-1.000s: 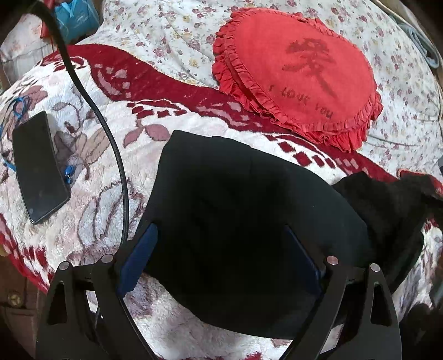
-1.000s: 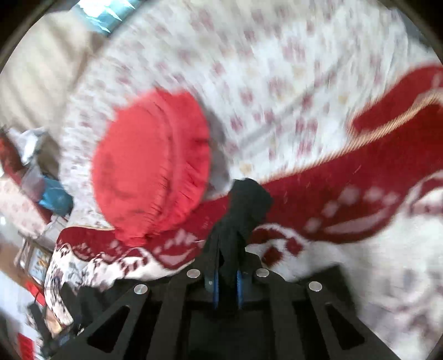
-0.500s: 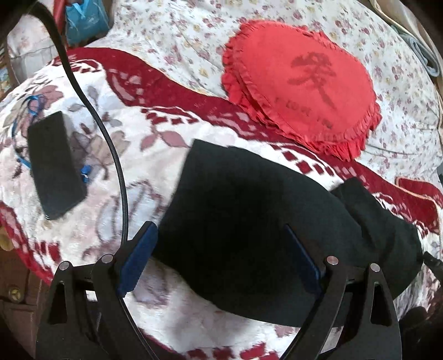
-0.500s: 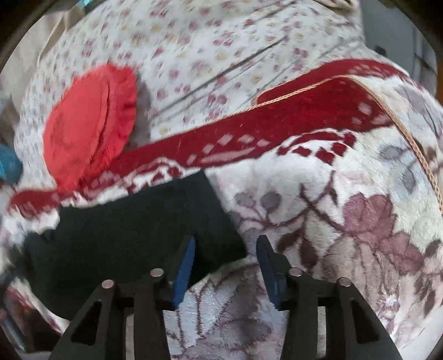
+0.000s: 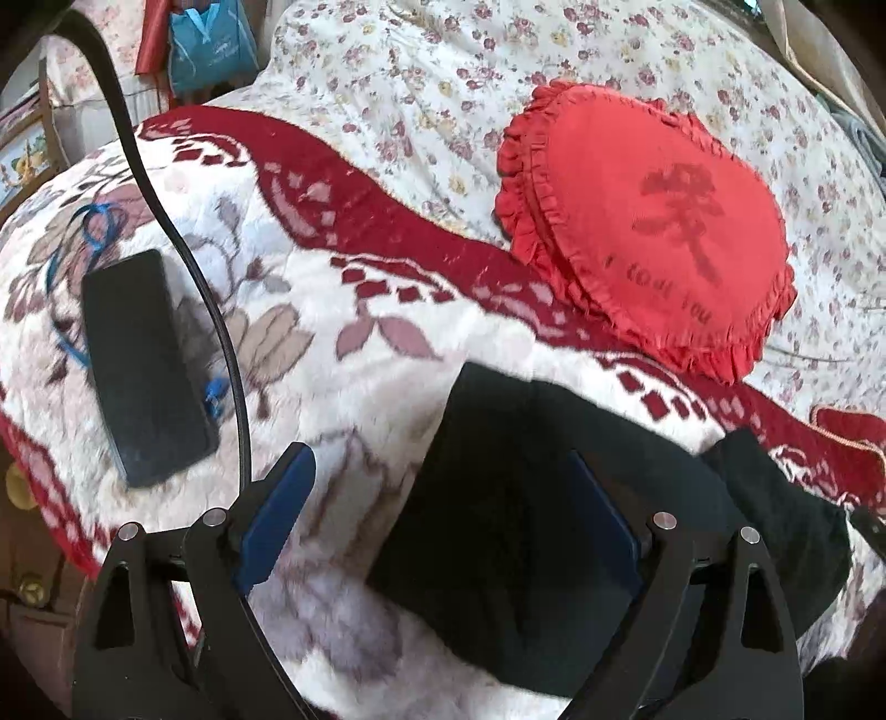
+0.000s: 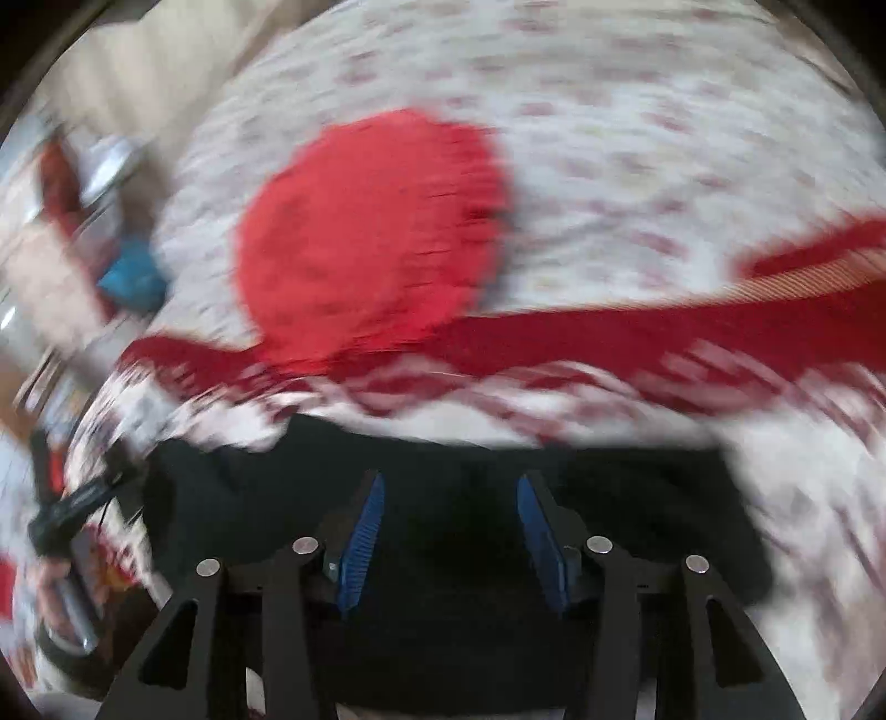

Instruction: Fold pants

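Observation:
The black pants (image 5: 531,498) lie folded into a flat block on the red and white flowered blanket (image 5: 343,310). My left gripper (image 5: 437,515) is open and empty, its right finger over the pants and its left finger over the blanket. In the right wrist view, which is blurred, the pants (image 6: 454,554) fill the lower part and my right gripper (image 6: 448,531) is open and empty above them. The other gripper and the hand holding it (image 6: 61,548) show at the left edge.
A red heart-shaped cushion (image 5: 648,221) lies on the floral sheet behind the pants; it also shows in the right wrist view (image 6: 365,232). A black phone (image 5: 138,365) and a black cable (image 5: 183,243) lie on the blanket at the left. A blue bag (image 5: 210,44) stands at the back left.
My right gripper has let go of the pants, opened and swung back over them. My left gripper stayed open and shifted left, so the pants sit further right in its view.

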Demonstrator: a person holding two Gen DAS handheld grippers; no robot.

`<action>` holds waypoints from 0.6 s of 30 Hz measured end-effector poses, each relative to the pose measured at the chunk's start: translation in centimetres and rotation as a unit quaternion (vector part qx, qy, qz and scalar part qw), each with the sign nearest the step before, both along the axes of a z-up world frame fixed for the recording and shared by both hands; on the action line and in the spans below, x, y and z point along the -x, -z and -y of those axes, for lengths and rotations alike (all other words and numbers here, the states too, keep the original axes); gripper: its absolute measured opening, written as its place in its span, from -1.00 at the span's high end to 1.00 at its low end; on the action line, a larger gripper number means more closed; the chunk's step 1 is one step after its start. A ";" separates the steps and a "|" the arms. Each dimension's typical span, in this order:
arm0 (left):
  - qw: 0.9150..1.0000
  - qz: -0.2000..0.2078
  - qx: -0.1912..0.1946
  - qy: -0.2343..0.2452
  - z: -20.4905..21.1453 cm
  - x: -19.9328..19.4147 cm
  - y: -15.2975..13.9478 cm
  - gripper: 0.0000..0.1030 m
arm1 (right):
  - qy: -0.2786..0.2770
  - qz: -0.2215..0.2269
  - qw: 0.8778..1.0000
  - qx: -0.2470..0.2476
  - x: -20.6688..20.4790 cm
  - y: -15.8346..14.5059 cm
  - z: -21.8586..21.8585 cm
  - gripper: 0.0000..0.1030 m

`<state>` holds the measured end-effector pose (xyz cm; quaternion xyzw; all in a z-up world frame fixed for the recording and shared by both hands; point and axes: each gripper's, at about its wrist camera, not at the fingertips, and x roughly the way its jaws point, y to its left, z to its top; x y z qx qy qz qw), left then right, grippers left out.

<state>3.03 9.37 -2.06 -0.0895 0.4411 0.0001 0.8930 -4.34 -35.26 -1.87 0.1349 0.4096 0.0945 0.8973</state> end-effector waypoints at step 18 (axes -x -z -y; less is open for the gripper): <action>0.997 -0.034 0.016 0.061 1.9 -5.1 3.1 0.25 | -0.161 -0.007 0.984 0.075 -12.3 3.7 -13.4 0.89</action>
